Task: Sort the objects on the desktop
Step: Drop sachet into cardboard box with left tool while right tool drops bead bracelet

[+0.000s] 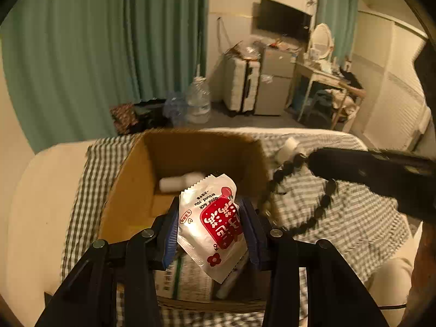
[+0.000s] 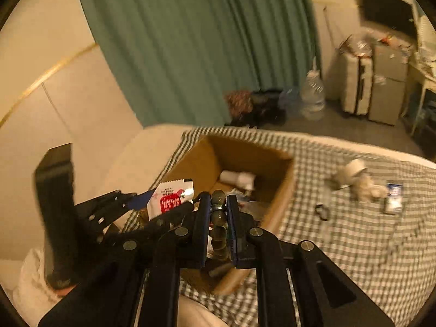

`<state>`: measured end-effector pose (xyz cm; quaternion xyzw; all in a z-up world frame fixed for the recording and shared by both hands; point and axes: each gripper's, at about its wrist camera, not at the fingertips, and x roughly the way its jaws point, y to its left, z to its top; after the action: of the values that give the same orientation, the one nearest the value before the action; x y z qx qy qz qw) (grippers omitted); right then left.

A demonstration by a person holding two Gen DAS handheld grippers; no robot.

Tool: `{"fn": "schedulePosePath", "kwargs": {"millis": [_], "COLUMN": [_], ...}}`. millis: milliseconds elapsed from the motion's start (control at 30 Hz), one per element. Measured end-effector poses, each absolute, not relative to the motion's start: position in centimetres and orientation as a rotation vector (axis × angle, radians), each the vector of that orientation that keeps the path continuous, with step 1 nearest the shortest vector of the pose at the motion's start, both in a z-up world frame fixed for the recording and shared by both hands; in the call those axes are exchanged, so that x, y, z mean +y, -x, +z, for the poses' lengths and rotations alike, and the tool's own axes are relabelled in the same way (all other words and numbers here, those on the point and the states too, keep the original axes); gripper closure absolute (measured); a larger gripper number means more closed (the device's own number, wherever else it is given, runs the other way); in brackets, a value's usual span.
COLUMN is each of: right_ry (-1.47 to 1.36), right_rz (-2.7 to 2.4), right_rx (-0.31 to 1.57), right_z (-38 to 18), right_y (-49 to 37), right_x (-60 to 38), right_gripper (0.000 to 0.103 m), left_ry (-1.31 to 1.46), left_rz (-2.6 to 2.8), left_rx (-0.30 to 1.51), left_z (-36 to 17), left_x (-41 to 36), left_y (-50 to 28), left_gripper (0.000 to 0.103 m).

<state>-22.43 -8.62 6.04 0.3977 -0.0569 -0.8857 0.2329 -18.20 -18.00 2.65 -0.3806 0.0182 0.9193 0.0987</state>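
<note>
Fingers around snack packet, beads, over cluttered box

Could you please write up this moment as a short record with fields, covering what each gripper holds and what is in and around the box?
left gripper: shut on the snack packet, held over the near part of the cardboard box
right gripper: shut on the bead bracelet, whose dark beads hang down beside the box
box contents: white bottle lying at the far end; printed packets near the front
surface: gray checked cloth
still outside the box: white roll, small blue-and-white packet, small dark ring
</note>
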Motion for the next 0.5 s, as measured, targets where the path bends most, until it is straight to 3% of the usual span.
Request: {"fn": "schedulePosePath", "kwargs": {"millis": [67, 100, 167, 200, 367, 500], "right_ry": [-1.109, -1.112, -1.110, -1.107, -1.102, -1.045], "right_rz": [-2.435, -2.439, -2.458, -2.484, -2.651, -2.771], "right_rx": [-0.138, -0.141, -0.166, -0.175, -0.079, -0.121], "right_z": [5.2, 5.0, 4.8, 4.8, 5.4, 6.3], "right_y": [23.7, 24.3, 25.1, 25.3, 25.6, 23.6], "right_x": [-9.2, -9.6, -9.3, -9.1, -5.7, -0.5], "right_gripper": [0.091, 0.086, 0.053, 0.033, 0.032, 0.032], "left_ry": [1.154, 1.166, 1.179, 1.207, 1.322, 1.324], "left_rz": [2.711, 2.710, 2.724, 2.753, 2.760, 2.783], "left_rx": [0.036, 0.029, 0.034, 0.043, -0.021, -0.053], "left_z": [1.5, 0.8, 0.0, -0.5, -1.1, -0.1], "left_x": [-18.7, -19.0, -19.2, -19.4, -20.6, -19.6], "left_y": [18.6, 19.0, 19.3, 19.6, 19.4, 18.6], "left_gripper": [0.058, 0.049, 0.024, 0.003, 0.000, 0.000]}}
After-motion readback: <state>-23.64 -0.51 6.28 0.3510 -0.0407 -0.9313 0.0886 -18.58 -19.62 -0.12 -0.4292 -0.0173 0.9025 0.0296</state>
